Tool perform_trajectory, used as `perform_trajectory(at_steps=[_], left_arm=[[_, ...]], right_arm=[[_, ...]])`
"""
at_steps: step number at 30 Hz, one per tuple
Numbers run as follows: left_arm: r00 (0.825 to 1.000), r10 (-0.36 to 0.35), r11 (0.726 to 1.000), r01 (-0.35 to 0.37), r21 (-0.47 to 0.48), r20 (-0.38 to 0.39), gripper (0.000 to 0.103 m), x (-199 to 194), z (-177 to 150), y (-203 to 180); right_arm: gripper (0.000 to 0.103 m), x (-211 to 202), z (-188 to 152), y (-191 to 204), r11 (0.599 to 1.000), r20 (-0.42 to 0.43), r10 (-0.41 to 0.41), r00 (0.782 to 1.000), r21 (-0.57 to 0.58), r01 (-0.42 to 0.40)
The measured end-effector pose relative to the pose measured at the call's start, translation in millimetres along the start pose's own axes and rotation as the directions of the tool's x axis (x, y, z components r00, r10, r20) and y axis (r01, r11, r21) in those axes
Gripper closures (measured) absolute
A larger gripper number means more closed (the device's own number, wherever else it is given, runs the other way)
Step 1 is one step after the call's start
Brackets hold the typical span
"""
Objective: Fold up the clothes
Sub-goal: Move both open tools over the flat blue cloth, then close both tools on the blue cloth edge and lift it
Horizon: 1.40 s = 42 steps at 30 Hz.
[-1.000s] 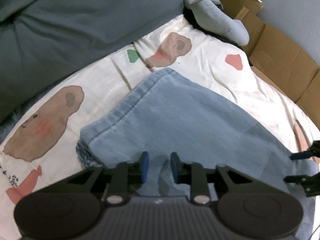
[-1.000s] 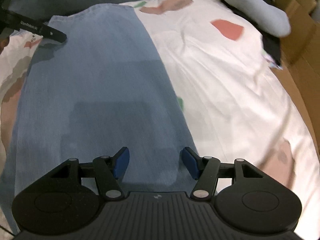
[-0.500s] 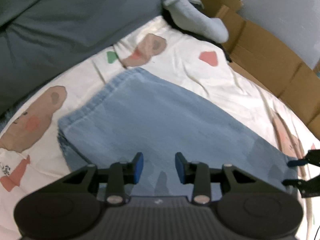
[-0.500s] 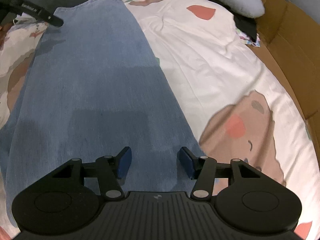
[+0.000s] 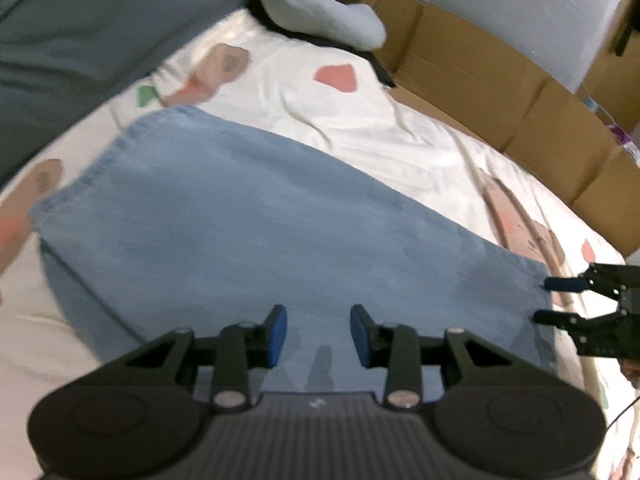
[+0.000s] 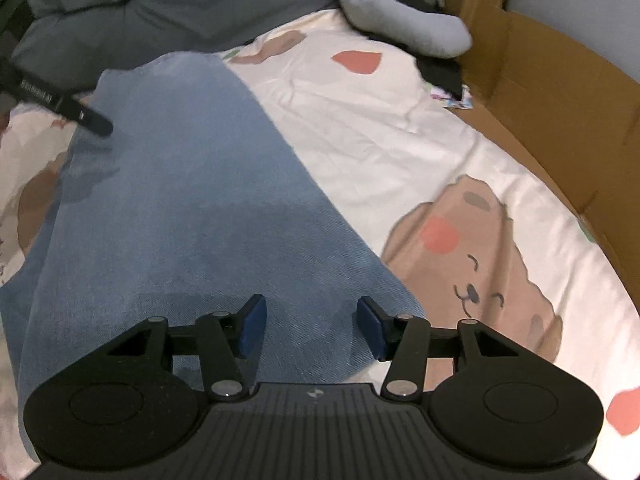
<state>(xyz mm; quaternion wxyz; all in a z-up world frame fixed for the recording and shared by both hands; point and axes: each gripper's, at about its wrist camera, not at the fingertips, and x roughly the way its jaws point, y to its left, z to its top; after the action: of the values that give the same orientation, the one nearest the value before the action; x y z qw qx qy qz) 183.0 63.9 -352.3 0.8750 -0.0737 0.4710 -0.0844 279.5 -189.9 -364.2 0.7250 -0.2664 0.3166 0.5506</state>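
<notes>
A folded light-blue denim garment (image 5: 260, 232) lies flat on a white bedsheet with bear prints (image 5: 360, 128). My left gripper (image 5: 318, 334) hovers over the garment's near edge, open, with nothing pinched between its blue pads. At the right edge of this view my right gripper (image 5: 541, 299) stands at the garment's far corner. In the right wrist view the denim (image 6: 192, 208) stretches away, and my right gripper (image 6: 312, 326) sits above its near right corner, jaws closing but still wide, cloth below and not gripped. One of the left gripper's fingers (image 6: 92, 120) pokes in over the denim's far left edge.
A dark grey duvet (image 5: 80, 40) covers the head of the bed. A grey neck pillow (image 6: 400, 20) and a black item (image 6: 440, 72) lie at the far side of the sheet. Brown cardboard boxes (image 6: 540, 80) run along the right side.
The left jaws have widened and that view has swung right along the denim. The right gripper has moved to the garment's near corner, bringing a bear print into view, and its jaws have narrowed slightly.
</notes>
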Motion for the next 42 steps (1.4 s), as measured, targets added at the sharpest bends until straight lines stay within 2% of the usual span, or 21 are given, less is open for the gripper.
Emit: perform_trajectory(at_steps=[4, 10, 17, 21, 25, 34, 42], left_arm=[[0.999, -0.052, 0.998, 0.052, 0.038, -0.007, 0.065, 16.2, 0.3, -18.4], [0.994, -0.103, 0.989, 0.106, 0.101, -0.031, 0.067, 41.2, 0.4, -44.1], [0.985, -0.166, 0.971, 0.171, 0.168, -0.043, 0.066, 53.2, -2.1, -68.3], [0.985, -0.160, 0.964, 0.171, 0.205, -0.071, 0.067, 60.9, -7.0, -75.6], [0.986, -0.143, 0.951, 0.160, 0.265, -0.082, 0.067, 56.2, -16.0, -82.0], [0.987, -0.097, 0.946, 0.132, 0.297, -0.131, 0.066, 48.4, -42.3, -81.0], [0.979, -0.110, 0.940, 0.158, 0.304, -0.171, 0.066, 26.3, -60.9, -74.7]], right_arm=[[0.047, -2.5, -5.5, -2.9, 1.000, 0.025, -0.014, 1.000, 0.018, 0.014], [0.047, 15.0, -17.3, -7.4, 1.000, -0.006, 0.007, 1.000, 0.016, -0.007], [0.047, 18.7, -21.8, -6.5, 0.998, 0.004, 0.005, 1.000, 0.056, -0.005], [0.046, 11.6, -26.2, 0.0, 0.997, -0.004, 0.003, 1.000, 0.071, -0.002], [0.046, -0.3, -34.0, 17.7, 1.000, -0.019, 0.008, 1.000, 0.027, -0.008], [0.046, -25.5, -49.7, 56.7, 0.999, -0.047, 0.048, 0.998, 0.003, -0.048], [0.046, -47.3, -67.8, 93.1, 0.996, -0.068, 0.083, 0.994, 0.045, -0.080]])
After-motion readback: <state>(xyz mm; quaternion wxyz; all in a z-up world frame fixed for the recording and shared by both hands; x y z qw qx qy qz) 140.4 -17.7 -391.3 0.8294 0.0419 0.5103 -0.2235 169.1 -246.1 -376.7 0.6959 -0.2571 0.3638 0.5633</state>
